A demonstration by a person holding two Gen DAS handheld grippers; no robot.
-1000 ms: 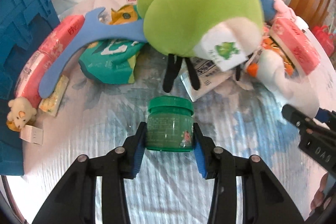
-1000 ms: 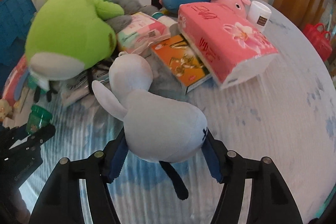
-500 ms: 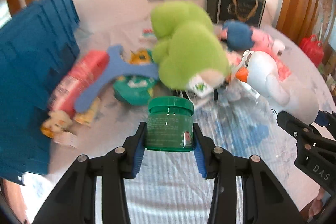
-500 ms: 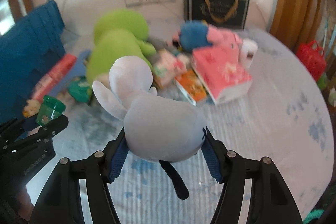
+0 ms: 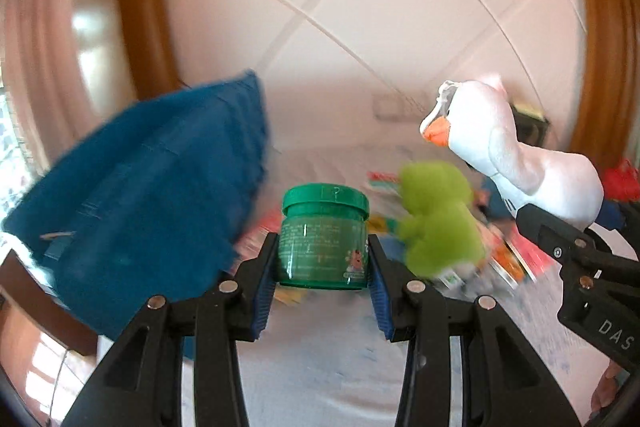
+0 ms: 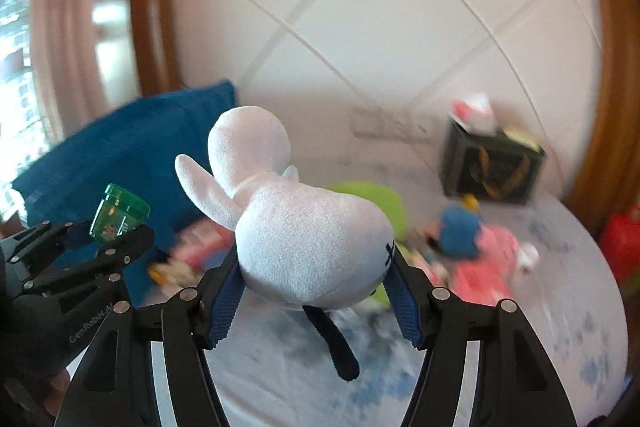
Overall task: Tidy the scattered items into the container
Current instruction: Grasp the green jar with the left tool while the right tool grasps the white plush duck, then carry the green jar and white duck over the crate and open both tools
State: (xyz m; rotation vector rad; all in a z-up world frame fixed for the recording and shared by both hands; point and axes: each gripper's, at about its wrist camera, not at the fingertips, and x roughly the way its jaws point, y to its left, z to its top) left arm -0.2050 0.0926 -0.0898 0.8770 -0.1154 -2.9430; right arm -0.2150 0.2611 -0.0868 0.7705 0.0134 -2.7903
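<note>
My left gripper [image 5: 323,259] is shut on a green jar [image 5: 325,235] with a green lid, held upright and raised above the table. My right gripper [image 6: 316,279] is shut on the body of a white plush goose [image 6: 304,239]; its head and orange beak [image 5: 438,131] show in the left wrist view. The blue plastic crate [image 5: 152,195] stands at the left, blurred, level with the jar. From the right wrist view the jar [image 6: 120,213] and left gripper [image 6: 102,243] appear at the far left, in front of the crate [image 6: 132,143].
On the table lie a green plush toy [image 5: 438,219], a blue and pink plush [image 6: 472,239], pink packets and other blurred items. A black gift bag [image 6: 492,163] stands at the back wall. A red object [image 6: 622,235] sits at the right edge. Wooden frames flank the tiled wall.
Both grippers have risen from the table with the jar and the goose still held. The views now tilt up toward the wall, and the crate looms closer at the left.
</note>
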